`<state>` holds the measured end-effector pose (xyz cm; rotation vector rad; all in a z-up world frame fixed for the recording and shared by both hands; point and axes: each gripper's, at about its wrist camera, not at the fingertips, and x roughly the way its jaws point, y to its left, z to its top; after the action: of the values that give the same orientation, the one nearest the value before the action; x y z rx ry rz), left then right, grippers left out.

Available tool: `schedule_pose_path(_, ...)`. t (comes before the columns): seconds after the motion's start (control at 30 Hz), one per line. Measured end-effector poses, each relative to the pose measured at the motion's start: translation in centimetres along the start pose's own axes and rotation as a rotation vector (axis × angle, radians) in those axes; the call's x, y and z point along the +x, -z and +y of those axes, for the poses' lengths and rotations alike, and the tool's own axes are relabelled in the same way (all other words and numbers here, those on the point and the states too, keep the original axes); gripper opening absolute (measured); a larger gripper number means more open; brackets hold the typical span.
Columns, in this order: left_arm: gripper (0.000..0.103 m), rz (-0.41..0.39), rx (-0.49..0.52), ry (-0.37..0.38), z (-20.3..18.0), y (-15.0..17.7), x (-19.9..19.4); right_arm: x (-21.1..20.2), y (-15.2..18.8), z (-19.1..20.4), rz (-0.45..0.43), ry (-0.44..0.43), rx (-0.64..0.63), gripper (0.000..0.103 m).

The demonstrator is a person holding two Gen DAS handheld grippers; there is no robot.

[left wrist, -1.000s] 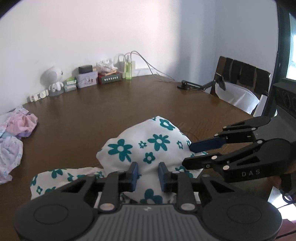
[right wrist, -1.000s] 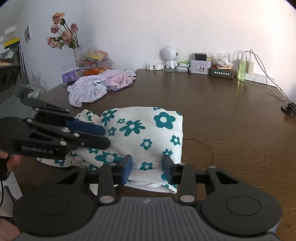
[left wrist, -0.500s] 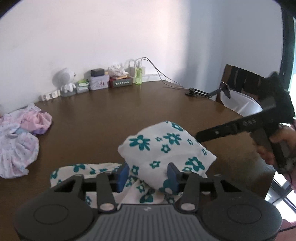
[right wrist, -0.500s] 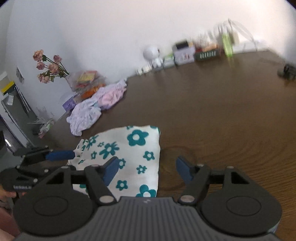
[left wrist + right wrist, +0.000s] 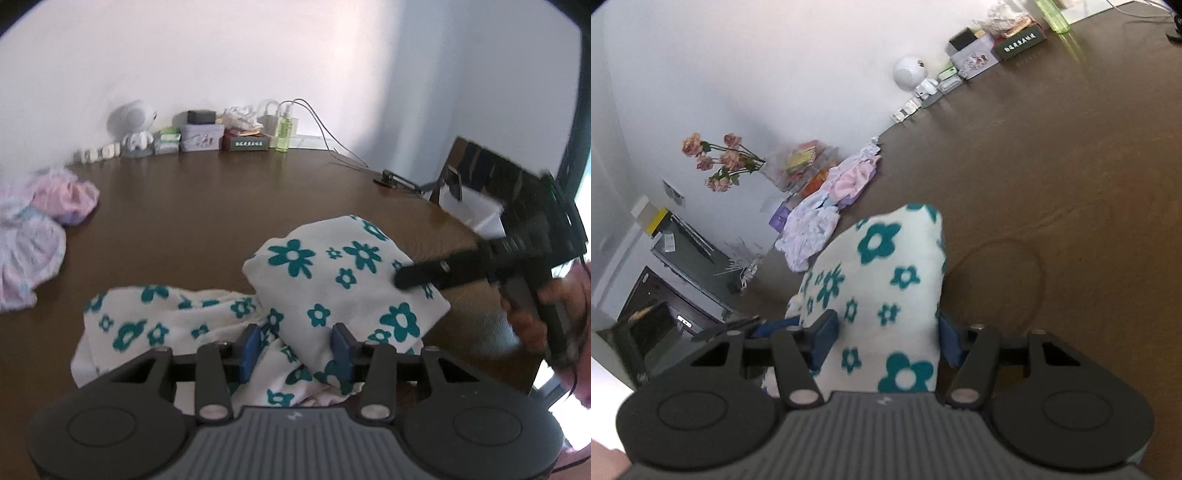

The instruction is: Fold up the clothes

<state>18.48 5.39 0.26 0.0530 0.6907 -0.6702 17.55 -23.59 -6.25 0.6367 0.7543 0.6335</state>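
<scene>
Raised since a second ago, the right gripper [image 5: 882,341] tilts — jaws wide over the floral garment [image 5: 343,291]; left gripper [image 5: 295,347] likewise wide, near the table [image 5: 207,206] edge.

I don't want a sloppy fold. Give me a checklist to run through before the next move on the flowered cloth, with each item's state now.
1. Left gripper jaws apart astride the flowered cloth: ok.
2. Right gripper jaws apart astride the cloth: ok.
3. Cloth lying flat: not ok; one half humps up, the other is rumpled.
4. Bare table beyond the cloth: ok.
5. Pink clothes pile apart from the cloth: ok.
6. Near hem under the grippers: cannot tell.
</scene>
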Motion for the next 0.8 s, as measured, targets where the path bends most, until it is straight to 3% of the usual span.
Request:
schedule_pose_path(0.1,0.043,-0.004,-0.020,0.014,0.4,0.2,0.0,-0.2,0.7,0.3,-0.021,-0.005,0.016,0.057)
schedule_pose_path(0.13,0.043,-0.004,-0.017,0.013,0.5,0.1,0.0,-0.3,0.7,0.2,-0.027,-0.015,0.039,0.054)
schedule_pose_path(0.2,0.043,-0.001,-0.010,0.008,0.4,0.0,0.1,-0.2,0.7,-0.1,-0.044,-0.050,0.102,0.036)
schedule_pose_path(0.37,0.041,0.011,-0.006,0.018,0.0,-0.4,0.4,-1.0,0.1,0.1,-0.078,-0.093,0.187,0.026)
schedule_pose_path(0.5,0.038,0.032,0.003,0.037,-1.4,-1.4,1.6,-2.2,-1.7,1.9,-0.058,0.001,0.146,0.023)
schedule_pose_path(0.6,0.039,0.043,0.014,0.067,-3.0,-2.4,2.6,-3.7,-3.8,4.0,-0.007,0.129,0.061,0.023)
schedule_pose_path(0.8,0.044,-0.015,0.141,0.095,-6.0,-4.3,2.7,-6.1,-7.7,8.6,0.085,0.386,-0.151,0.022)
